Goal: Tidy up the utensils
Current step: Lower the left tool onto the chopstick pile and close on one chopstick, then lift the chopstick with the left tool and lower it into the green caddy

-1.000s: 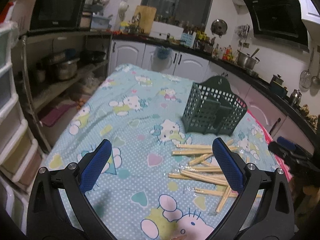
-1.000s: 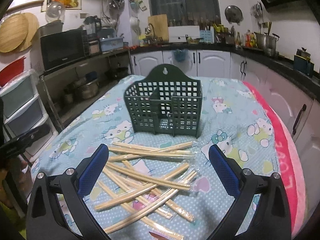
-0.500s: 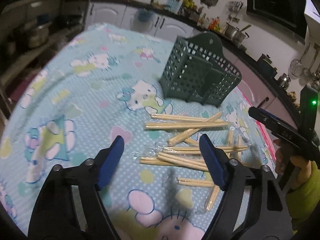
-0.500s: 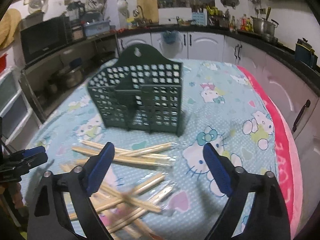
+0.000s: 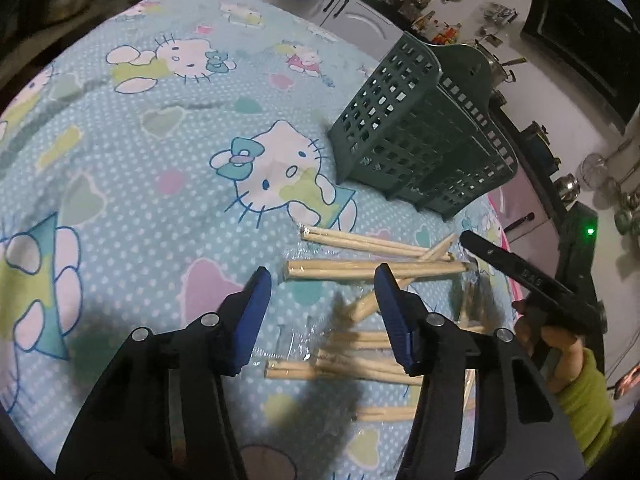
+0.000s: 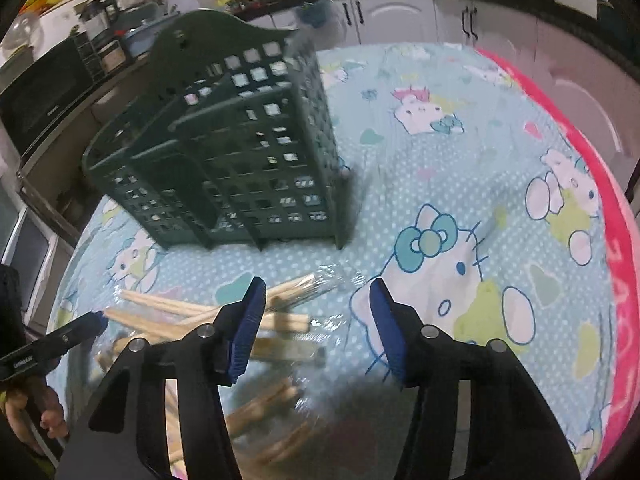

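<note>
Several wooden chopsticks in clear plastic wrappers lie scattered on the cartoon-print tablecloth. A dark green lattice utensil holder stands just behind them. My left gripper tilts down over the left end of the pile. Its jaws are closing, and no pad touches a chopstick. My right gripper hangs over the right end of the chopsticks, in front of the holder. Its jaws are closing too, with wrapped tips lying under the gap and nothing gripped.
A pink blanket edge runs along the table's right side. One black finger of the right gripper and a hand in a green sleeve show at the right. White cupboards and a cluttered counter lie beyond.
Both grippers have come down and forward over the chopsticks, tilting more steeply. Both pairs of jaws have narrowed from wide open to about half.
</note>
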{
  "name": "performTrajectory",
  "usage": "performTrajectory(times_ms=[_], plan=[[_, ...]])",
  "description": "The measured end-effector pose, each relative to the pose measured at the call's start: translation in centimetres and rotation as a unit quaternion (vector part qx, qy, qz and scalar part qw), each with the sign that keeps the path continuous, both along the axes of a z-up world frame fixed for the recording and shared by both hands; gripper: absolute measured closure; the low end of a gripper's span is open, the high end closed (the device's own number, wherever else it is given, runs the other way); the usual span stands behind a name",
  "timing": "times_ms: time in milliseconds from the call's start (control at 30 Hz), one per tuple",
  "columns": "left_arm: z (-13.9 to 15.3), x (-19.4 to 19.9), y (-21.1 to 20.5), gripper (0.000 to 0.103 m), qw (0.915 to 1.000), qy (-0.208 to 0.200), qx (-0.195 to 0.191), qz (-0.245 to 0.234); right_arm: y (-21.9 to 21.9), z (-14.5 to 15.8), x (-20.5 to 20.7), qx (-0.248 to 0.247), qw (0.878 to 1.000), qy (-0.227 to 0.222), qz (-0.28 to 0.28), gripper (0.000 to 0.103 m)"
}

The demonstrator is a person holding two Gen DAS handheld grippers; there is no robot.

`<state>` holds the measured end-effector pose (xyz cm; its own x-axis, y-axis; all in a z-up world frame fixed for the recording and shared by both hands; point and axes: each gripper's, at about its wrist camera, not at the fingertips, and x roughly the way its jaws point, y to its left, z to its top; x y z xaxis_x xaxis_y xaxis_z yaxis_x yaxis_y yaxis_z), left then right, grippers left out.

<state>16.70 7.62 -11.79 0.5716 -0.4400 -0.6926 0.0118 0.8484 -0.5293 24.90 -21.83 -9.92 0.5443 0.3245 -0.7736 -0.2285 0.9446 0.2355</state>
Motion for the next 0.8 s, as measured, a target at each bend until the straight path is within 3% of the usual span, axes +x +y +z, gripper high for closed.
performTrajectory(times_ms=[200, 333, 433, 800], plan=[[-0.2, 1.0, 0.3, 0.061, 0.9997, 0.006, -0.021, 0.008, -0.9, -1.0, 1.7, 0.048, 0.998, 0.034, -0.014, 0.066], [-0.5, 1.6, 0.3, 0.082, 0.9996, 0.008, -0.024, 0.009, -1.2, -0.9, 2.2, 0.070, 0.997, 0.041, -0.013, 0.089], [-0.7, 1.5, 0.6, 0.088, 0.9995, 0.009, -0.028, 0.010, -1.2, -0.6, 2.2, 0.073, 0.997, 0.036, -0.004, 0.100], [1.6, 0.4, 0.3, 0.096, 0.9984, -0.035, -0.041, -0.017, -0.5, 1.6, 0.0, 0.078, 0.996, -0.017, 0.031, 0.102]])
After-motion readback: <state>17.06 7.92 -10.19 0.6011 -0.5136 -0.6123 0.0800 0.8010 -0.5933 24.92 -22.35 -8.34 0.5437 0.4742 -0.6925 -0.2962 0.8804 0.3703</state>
